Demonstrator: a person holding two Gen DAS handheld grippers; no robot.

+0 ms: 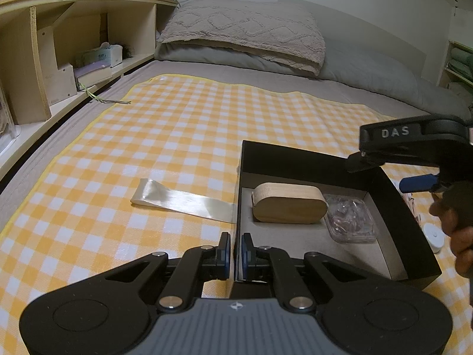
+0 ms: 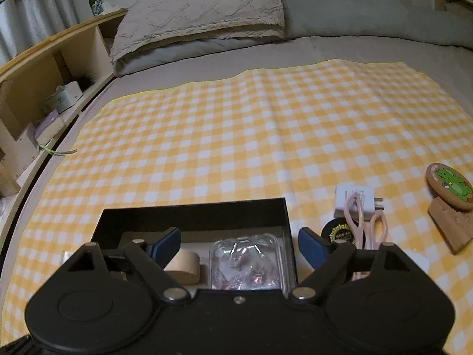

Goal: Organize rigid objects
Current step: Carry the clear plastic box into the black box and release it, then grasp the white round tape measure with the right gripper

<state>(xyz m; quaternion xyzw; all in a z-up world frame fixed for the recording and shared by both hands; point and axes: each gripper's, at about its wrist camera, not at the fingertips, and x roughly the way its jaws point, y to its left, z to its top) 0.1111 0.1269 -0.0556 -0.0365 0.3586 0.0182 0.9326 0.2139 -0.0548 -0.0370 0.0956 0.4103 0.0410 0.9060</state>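
Observation:
An open black box [image 1: 295, 159] lies on the yellow checked cloth [image 1: 177, 124]. In it are an oval wooden case [image 1: 288, 204] and, to its right, a clear plastic container [image 1: 350, 219] of small wrapped pieces. My left gripper [image 1: 236, 251] is shut on the box's left wall at the near corner. My right gripper [image 2: 239, 236] hangs open over the box [image 2: 192, 216], above the clear container [image 2: 245, 260], with nothing between its pads. From the left wrist view the right gripper [image 1: 381, 174] is above the box's right wall, held by a hand [image 1: 455, 224].
Right of the box lie a white charger plug [image 2: 356, 199], pink scissors [image 2: 366, 224], a black round disc [image 2: 338, 232], a round wooden piece with a green frog [image 2: 449, 185] and a wooden block [image 2: 452, 227]. A clear film strip [image 1: 183, 199] lies left of it. Wooden shelves [image 1: 74, 44] line the left.

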